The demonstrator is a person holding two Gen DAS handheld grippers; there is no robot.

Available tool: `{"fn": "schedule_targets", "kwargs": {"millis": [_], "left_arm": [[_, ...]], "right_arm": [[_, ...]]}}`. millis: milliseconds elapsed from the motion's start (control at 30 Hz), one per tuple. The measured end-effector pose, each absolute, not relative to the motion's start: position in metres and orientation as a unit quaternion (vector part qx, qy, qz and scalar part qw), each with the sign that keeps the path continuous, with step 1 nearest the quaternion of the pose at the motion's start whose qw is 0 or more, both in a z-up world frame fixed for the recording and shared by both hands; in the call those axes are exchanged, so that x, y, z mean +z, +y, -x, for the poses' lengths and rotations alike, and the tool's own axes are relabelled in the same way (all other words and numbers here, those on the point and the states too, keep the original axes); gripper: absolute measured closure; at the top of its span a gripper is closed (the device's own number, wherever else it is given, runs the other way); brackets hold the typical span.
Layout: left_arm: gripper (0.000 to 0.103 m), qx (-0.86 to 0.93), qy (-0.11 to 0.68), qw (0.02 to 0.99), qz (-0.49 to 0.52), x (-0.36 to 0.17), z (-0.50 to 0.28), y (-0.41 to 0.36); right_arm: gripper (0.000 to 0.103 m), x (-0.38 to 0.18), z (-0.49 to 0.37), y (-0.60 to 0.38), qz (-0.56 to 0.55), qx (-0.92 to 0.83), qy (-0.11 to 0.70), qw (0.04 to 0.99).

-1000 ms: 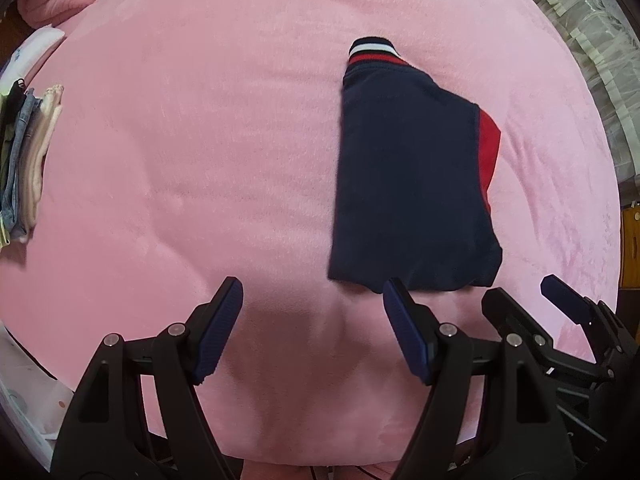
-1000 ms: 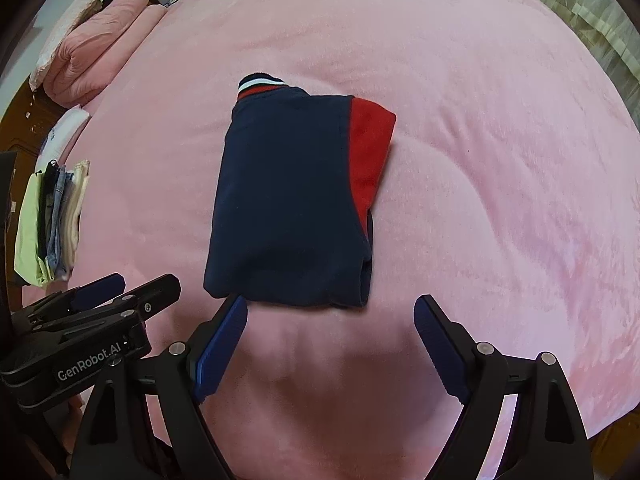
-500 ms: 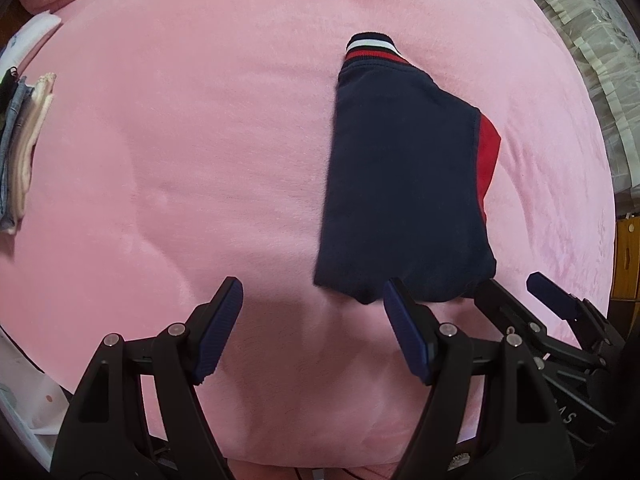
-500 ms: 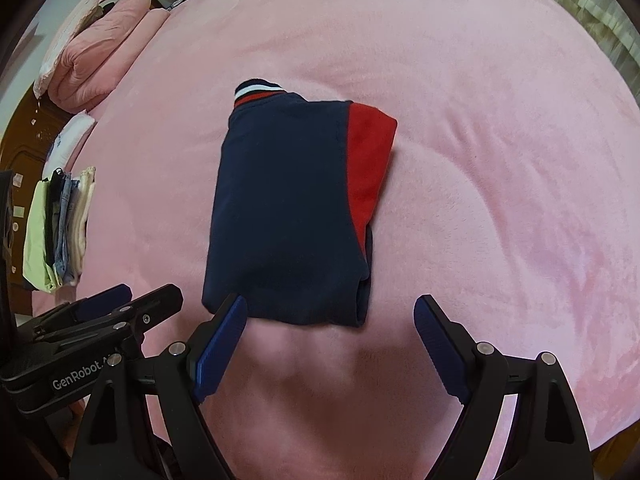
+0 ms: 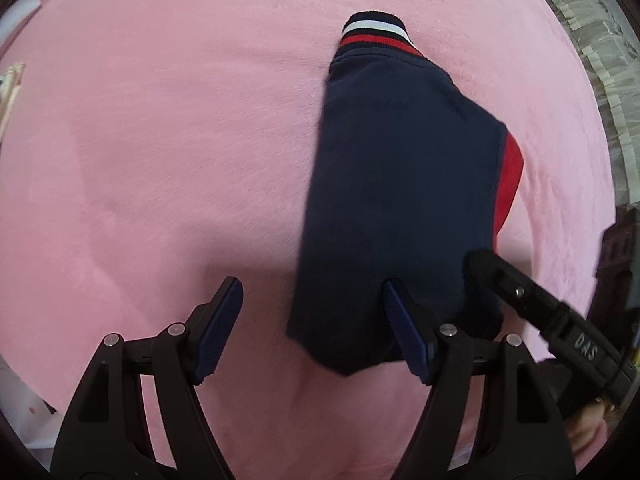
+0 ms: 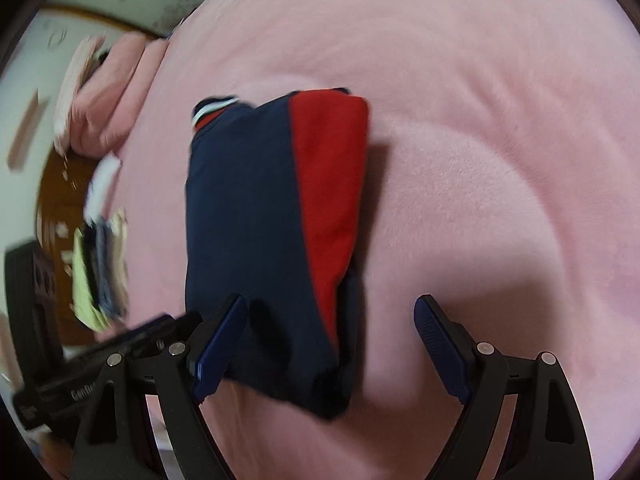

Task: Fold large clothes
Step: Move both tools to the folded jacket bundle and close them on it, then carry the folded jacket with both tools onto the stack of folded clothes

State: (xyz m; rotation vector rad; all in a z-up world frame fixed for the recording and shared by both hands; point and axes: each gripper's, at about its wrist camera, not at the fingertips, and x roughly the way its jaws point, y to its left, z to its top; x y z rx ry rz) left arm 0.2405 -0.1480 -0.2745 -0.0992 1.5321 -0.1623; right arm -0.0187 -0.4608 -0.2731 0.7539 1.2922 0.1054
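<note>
A folded navy garment [image 5: 400,184] with a red panel and a striped navy, white and red cuff [image 5: 376,32] lies on the pink blanket [image 5: 160,140]. My left gripper [image 5: 312,328] is open, its jaws astride the garment's near left corner. My right gripper [image 6: 332,344] is open around the garment's [image 6: 248,216] near right corner. The right gripper's finger [image 5: 520,292] shows in the left wrist view at the garment's right edge. I cannot tell whether the fingers touch the cloth.
A stack of folded clothes [image 6: 100,272] lies at the blanket's left edge. A rolled pink quilt [image 6: 108,92] lies at the far left. Pale curtains [image 5: 592,40] hang beyond the bed's right side. Wooden furniture [image 6: 60,192] stands left of the bed.
Both grippers have moved forward and down onto the garment's near edge, so it now lies between their open jaws. The garment has not moved.
</note>
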Motion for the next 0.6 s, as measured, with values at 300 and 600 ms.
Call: {"fn": "schedule_targets", "kwargs": {"millis": [300,600], "left_arm": [[0.033,-0.116,0.698,0.703,0.071,-0.287,-0.272,-0.158],[0.052,-0.148,0.697,0.689,0.129,-0.294,-0.286,-0.151]], "right_arm": [[0.039,-0.302,-0.013,-0.482,-0.422,0.109,0.562,0.703],[0.064,-0.311,-0.026,-0.483,-0.461,0.134,0.548,0.686]]}}
